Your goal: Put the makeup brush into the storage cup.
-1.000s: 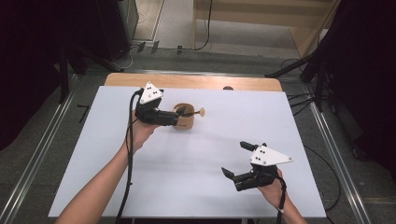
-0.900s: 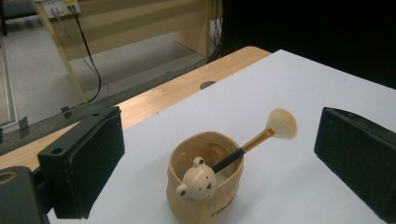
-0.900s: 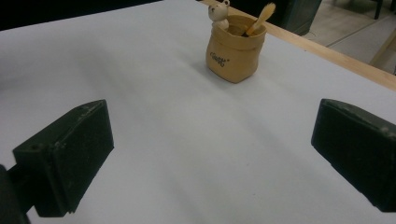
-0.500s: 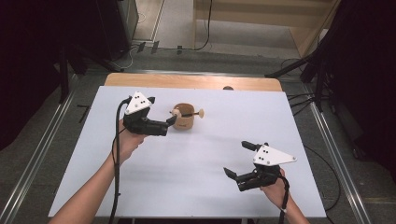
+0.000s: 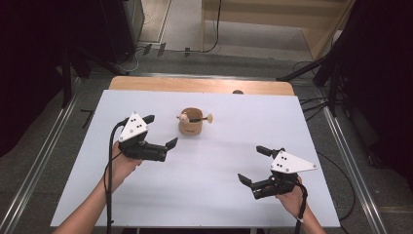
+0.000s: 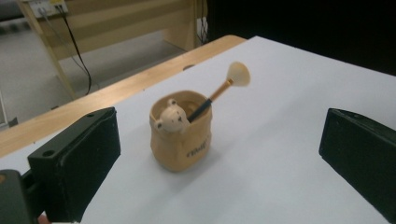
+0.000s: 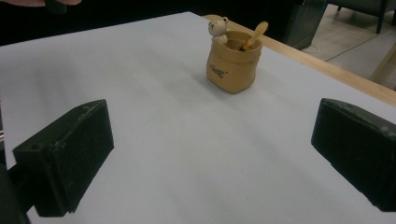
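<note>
A white table (image 5: pixel 204 190) with a wooden far edge (image 5: pixel 199 86) stands on a grey floor (image 5: pixel 44 131) between metal rails (image 5: pixel 343 146), with cables (image 5: pixel 216 29) and pale wooden furniture (image 5: pixel 272 22) beyond, dark at both sides.

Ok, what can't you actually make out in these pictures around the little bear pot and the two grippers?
- Print on the pot: too small and soft to read in both gripper views.
- Lower end of the stick: hidden inside the pot, so its full length is unknown.
- Stick's pale tip: blurred in the left gripper view.
- Left gripper body: its grey plate covers it in the high view.
- Right gripper: hand partly cut off by the bottom edge.
</note>
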The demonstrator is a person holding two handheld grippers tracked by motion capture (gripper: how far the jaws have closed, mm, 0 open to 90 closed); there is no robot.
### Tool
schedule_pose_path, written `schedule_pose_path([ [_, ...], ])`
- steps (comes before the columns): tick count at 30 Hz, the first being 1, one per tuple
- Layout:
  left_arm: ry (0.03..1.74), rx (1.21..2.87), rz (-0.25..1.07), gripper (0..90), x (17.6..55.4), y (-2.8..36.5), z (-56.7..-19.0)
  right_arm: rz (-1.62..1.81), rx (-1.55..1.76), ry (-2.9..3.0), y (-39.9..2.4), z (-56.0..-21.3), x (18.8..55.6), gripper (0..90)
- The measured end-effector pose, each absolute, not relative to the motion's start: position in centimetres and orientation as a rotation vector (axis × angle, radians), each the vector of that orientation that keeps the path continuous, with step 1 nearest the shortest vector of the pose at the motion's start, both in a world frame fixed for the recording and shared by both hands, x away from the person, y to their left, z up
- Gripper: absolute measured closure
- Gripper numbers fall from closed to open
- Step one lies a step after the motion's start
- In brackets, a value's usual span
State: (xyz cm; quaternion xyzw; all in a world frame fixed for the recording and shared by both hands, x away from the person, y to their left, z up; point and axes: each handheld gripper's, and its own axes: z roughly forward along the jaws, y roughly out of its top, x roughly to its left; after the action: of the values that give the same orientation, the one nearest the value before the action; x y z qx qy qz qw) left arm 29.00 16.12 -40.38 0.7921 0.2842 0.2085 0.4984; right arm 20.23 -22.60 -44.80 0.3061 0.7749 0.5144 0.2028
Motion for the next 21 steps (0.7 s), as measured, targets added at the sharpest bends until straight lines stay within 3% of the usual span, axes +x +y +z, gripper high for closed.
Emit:
schedule_pose_path([
  [21,0.698,1.854,0.562,0.0,25.1,19.6,-42.2,1.499,0.868,2.127,-23.5,-44.5,19.2,0.0],
])
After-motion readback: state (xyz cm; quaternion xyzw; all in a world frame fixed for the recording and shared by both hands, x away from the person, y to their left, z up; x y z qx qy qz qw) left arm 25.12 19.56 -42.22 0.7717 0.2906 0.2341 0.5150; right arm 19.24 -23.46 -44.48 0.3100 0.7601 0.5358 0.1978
